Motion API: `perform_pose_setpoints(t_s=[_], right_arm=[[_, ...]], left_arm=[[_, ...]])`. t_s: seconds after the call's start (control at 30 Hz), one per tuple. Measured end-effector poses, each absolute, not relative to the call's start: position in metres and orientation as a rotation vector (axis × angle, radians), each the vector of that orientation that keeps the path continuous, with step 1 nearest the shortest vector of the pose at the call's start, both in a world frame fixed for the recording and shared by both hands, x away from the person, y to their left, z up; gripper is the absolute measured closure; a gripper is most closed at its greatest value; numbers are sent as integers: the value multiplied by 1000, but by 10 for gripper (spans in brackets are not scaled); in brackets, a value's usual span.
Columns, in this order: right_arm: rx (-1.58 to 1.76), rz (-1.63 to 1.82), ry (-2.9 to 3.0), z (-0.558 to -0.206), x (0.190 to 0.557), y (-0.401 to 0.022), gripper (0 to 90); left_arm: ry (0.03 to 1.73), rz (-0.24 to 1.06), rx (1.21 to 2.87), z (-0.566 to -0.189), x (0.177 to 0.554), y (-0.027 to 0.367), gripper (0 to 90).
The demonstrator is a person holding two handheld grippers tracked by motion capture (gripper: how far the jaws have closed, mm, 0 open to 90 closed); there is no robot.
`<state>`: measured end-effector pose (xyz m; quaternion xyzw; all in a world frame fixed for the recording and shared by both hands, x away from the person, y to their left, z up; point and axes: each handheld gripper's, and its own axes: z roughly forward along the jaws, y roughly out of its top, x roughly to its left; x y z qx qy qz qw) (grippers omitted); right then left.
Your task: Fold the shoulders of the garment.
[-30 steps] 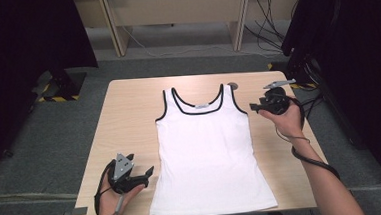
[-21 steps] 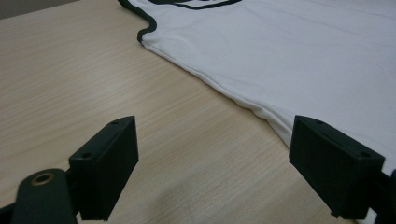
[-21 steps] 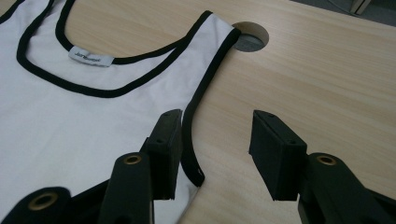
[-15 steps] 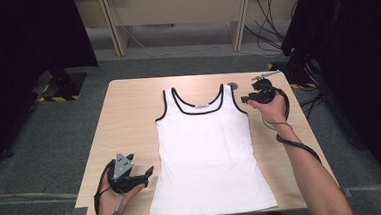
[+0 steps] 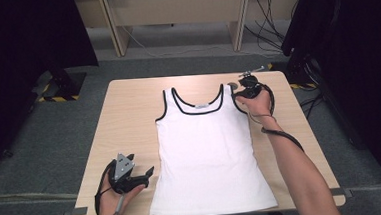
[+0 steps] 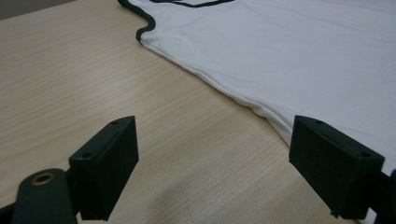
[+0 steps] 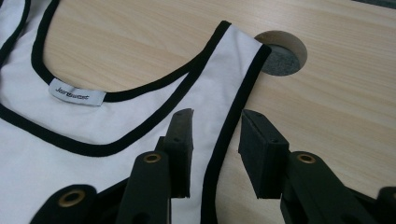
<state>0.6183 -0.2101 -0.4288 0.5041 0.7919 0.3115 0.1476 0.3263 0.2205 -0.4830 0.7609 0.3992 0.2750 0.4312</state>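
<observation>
Grey carpet surrounds the light wooden tabletop (image 5: 128, 106), behind which pale desk legs and trailing cables can be seen along the far wall. A white sleeveless tank top with black trim at the neck and armholes (image 5: 209, 156) is laid flat on the middle of the tabletop, front up, its hem toward the person's edge and its two straps toward the far side.

The right gripper (image 5: 239, 95) is held by the right hand (image 5: 255, 101) at the far right strap of the tank top (image 7: 224, 84). Its jaws have just been closing, and in the right gripper view they are seen partly open, astride the strap's black outer trim: one jaw sits over the white fabric, the other over bare wood (no pinch on the cloth can be made out, and a gap is left between the pads). A round cable hole in the tabletop (image 7: 282, 56) lies just beyond the strap's end, and a small white label (image 7: 77, 94) is sewn below the back neckline.

The left gripper (image 5: 145, 174) is rested low at the near left corner, beside the tank top's lower side seam (image 6: 261, 109). Its jaws are spread wide with nothing held between them.
</observation>
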Motion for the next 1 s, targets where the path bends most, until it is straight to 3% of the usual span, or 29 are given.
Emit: perform_pose_setpoints(t_s=[0.73,1.0], right_arm=[[1519,814,2267,-457,631,-202,742],[1481,828,2264,-459,628,-196,851]], left_arm=[[982,694,1909,-483,326,220,150],[982,695,1919,-483,326,219,150]])
